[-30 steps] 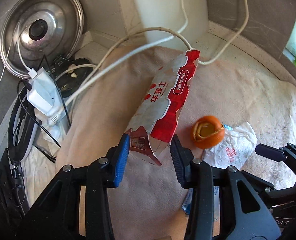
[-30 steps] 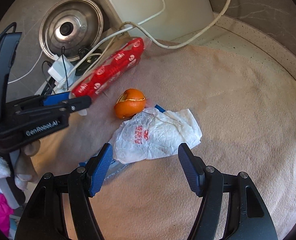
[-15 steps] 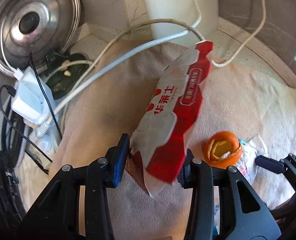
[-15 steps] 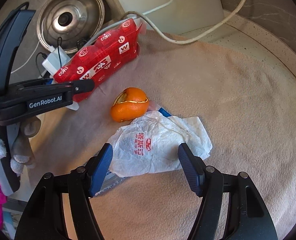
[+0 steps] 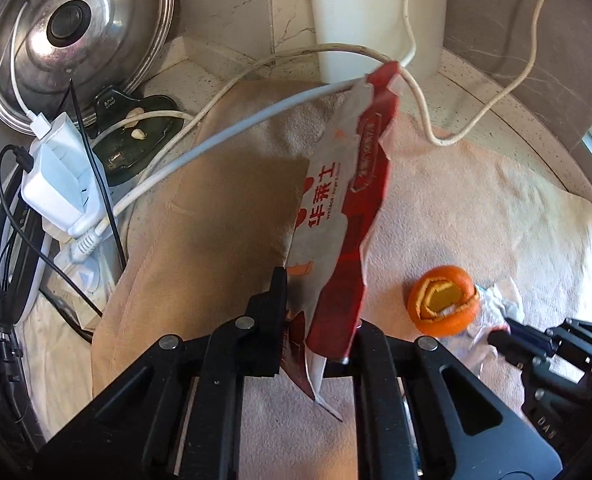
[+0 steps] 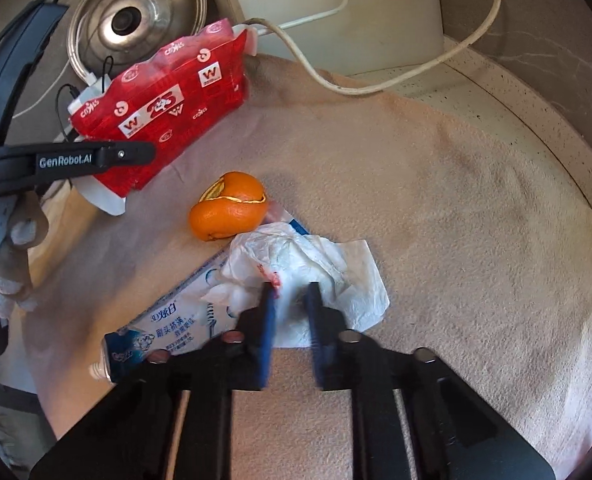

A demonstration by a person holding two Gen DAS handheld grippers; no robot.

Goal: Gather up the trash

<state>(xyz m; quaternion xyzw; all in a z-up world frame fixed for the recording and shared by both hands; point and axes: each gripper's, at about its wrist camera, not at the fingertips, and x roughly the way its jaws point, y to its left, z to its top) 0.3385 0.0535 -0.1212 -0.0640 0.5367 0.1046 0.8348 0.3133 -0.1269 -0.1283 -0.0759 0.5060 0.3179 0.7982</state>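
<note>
Both grippers closed since earlier: left gripper (image 5: 320,328) fingers pinched red-and-white crinkled foil wrapper (image 5: 344,216); right gripper (image 6: 289,320) fingers pinched crumpled white tissue (image 6: 328,264). Grasp step; next, lift clear.

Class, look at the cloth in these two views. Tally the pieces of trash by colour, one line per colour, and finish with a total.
Red: 1, the snack wrapper
Orange: 1, the orange peel
White: 1, the crumpled paper
Blue and white: 1, the toothpaste tube
Total: 4
</note>
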